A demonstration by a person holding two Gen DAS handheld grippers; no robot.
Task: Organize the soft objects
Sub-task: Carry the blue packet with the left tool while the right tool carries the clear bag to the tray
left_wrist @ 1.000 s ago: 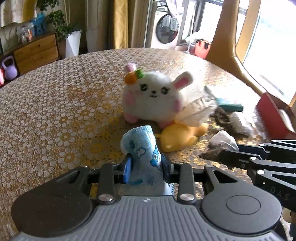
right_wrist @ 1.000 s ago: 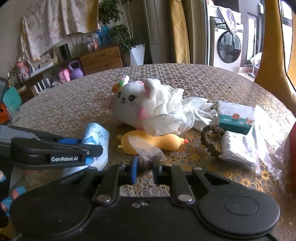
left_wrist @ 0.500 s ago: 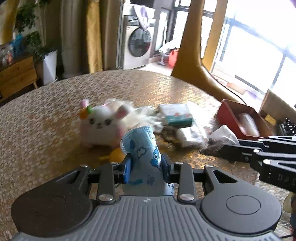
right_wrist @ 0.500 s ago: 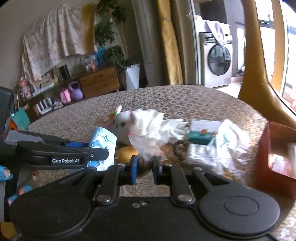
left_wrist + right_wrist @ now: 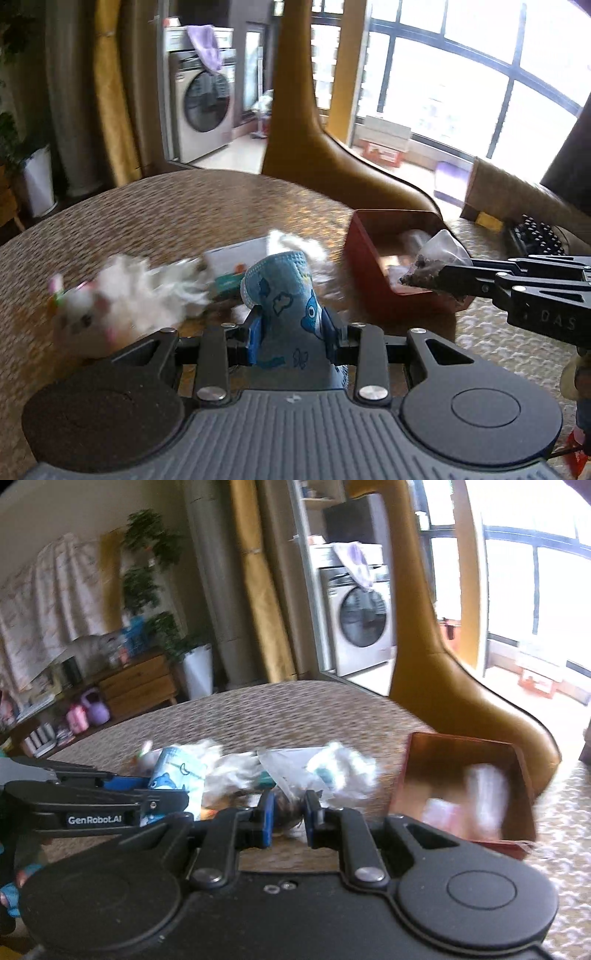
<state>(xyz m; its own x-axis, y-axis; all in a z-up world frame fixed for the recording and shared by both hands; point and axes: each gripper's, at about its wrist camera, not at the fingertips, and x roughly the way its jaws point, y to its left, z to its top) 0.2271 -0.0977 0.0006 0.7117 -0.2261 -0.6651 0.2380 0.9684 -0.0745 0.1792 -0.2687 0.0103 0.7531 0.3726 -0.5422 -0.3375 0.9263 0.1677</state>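
Two handheld grippers carry soft items toward a red box (image 5: pixel 373 258) standing near the table's (image 5: pixel 184 214) edge, in front of a mustard-coloured chair. The left gripper (image 5: pixel 291 332) has its jaws closed narrowly on a blue cartoon-print sock (image 5: pixel 284 295), which stands up between the pads, short of the box and to its left. The right gripper (image 5: pixel 288 819) has its jaws nearly together on a small clear bag with dark contents (image 5: pixel 286 805); in the left wrist view that bag (image 5: pixel 430 264) hangs at the gripper's tip directly above the near wall of the box.

The step in hand appears to be the carry: both items are lifted clear of the table and aimed at the box, which already holds some pale, blurred things. Left of the box, a white plush bunny (image 5: pixel 92 314), crumpled white cloth (image 5: pixel 225 768) and a teal-and-white packet (image 5: pixel 236 266) remain on the table.

The next move likely calls for bringing the clear bag fully over the box's opening and parting the jaws to drop it, then doing the same with the sock, keeping the two grippers from crowding each other over the narrow box.
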